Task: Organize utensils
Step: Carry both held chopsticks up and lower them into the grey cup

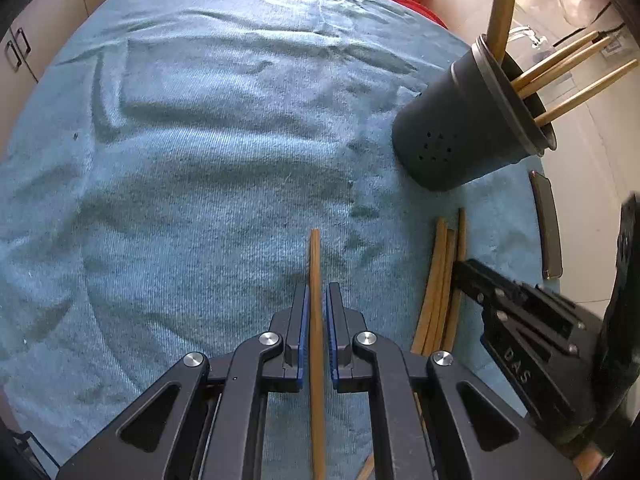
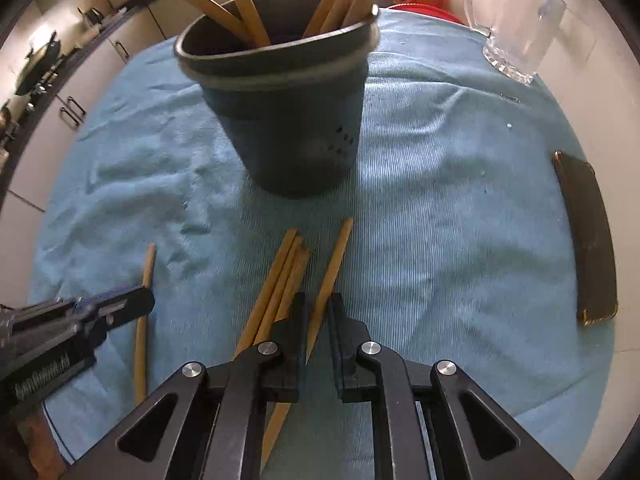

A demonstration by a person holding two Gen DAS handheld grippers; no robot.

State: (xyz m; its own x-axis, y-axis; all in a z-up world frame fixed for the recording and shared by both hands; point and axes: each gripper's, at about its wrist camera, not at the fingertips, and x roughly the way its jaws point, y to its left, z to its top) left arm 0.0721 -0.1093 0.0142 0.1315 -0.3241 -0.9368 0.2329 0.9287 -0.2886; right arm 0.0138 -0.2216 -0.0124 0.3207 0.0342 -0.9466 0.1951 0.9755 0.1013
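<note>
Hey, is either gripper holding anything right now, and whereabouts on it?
The left gripper is shut on one chopstick, back from its far tip. The right gripper is shut, apparently holding nothing; a loose chopstick lies under it.

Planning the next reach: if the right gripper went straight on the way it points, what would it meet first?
Probably the single chopstick lying between the right gripper fingertips, on the blue towel; the dark holder stands farther ahead. Depth is unclear.

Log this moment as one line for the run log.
left tongs: shut on chopstick | right tongs: shut, over loose chopsticks | holder: upright on towel, several chopsticks inside
</note>
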